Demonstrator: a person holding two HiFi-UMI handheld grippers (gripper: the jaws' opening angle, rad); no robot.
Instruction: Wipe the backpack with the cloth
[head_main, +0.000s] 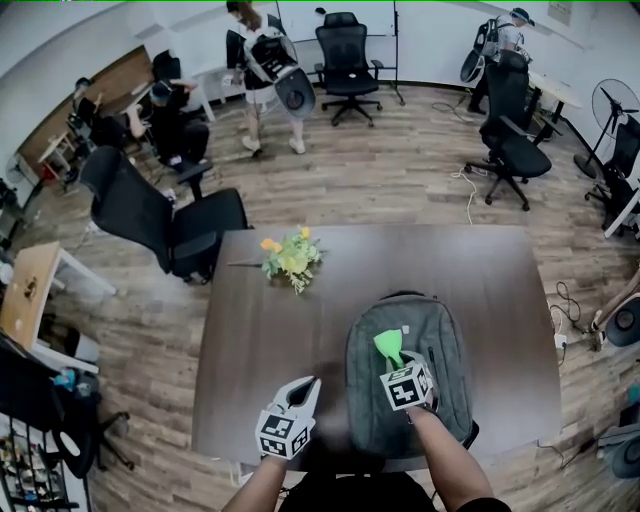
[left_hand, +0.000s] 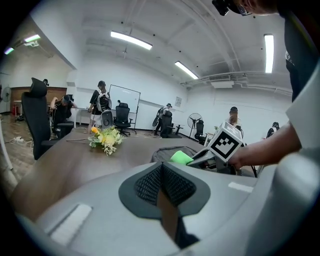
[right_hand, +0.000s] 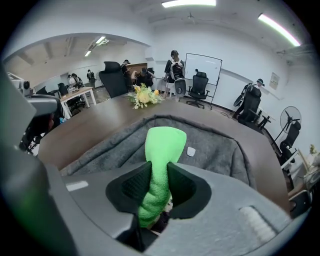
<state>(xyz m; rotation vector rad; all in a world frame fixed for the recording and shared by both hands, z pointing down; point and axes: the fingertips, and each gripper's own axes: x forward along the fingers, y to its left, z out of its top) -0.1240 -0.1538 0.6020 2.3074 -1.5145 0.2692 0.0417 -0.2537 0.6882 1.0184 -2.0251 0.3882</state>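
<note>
Your right gripper (head_main: 398, 362), clamped on the cloth (head_main: 388, 345), is over the backpack (head_main: 445, 345), whose length runs straight ahead from the near edge of the table (head_main: 260, 370).

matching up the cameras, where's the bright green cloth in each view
Head view: bright green cloth lower centre-right, over the grey fabric backpack.
Left gripper view: just right of centre.
Right gripper view: centre, clamped in the right gripper.
Shared landmark: yellow flower bunch.

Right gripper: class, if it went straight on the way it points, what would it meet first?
The right gripper's green cloth would likely press into the grey backpack first; depth is unclear.
</note>
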